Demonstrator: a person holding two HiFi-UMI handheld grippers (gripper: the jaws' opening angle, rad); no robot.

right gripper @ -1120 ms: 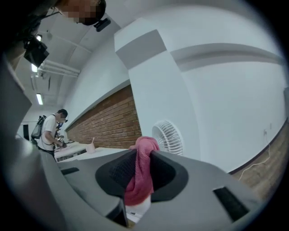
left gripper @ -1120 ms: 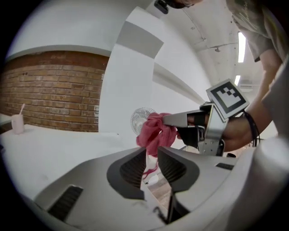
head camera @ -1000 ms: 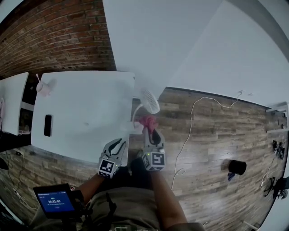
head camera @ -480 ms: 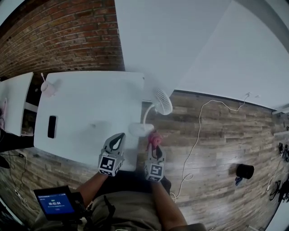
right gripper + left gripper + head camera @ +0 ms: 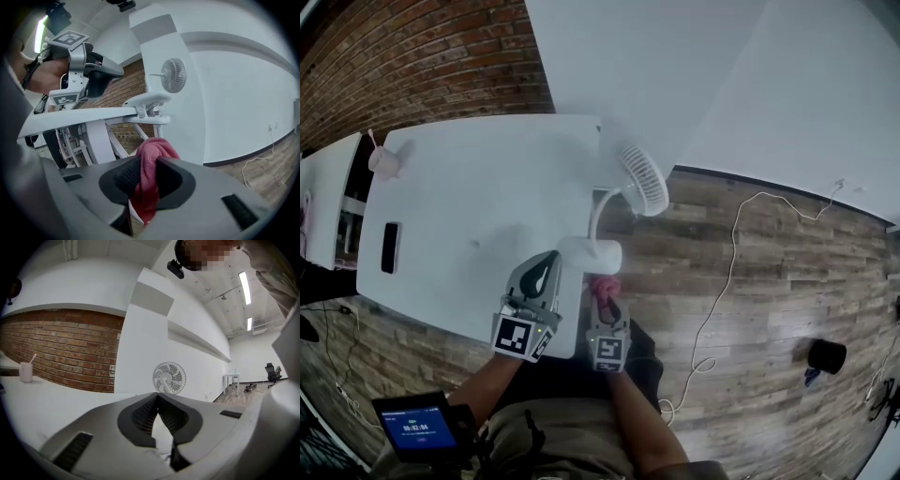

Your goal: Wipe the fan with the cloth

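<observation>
A white fan (image 5: 642,178) stands on a curved stalk from a white base (image 5: 591,253) at the right edge of the white table (image 5: 469,206). My left gripper (image 5: 547,259) is over the table's front right corner, just left of the base, shut with nothing in it. In the left gripper view the fan (image 5: 169,377) faces the shut left gripper (image 5: 158,397). My right gripper (image 5: 605,300) is off the table's edge, in front of the base, shut on a red cloth (image 5: 605,284). In the right gripper view the cloth (image 5: 151,164) bulges from the right gripper (image 5: 147,161), with the fan (image 5: 173,75) above.
A black phone (image 5: 390,247) lies on the table's left side and a pink cup (image 5: 382,162) with a straw stands at its far left corner. A white cable (image 5: 731,272) trails over the wooden floor, where a black round object (image 5: 827,354) sits. A second white table (image 5: 319,187) is at left.
The left gripper's jaws, open a second ago, are shut now. The right gripper with the red cloth came down from beside the fan head to below the base.
</observation>
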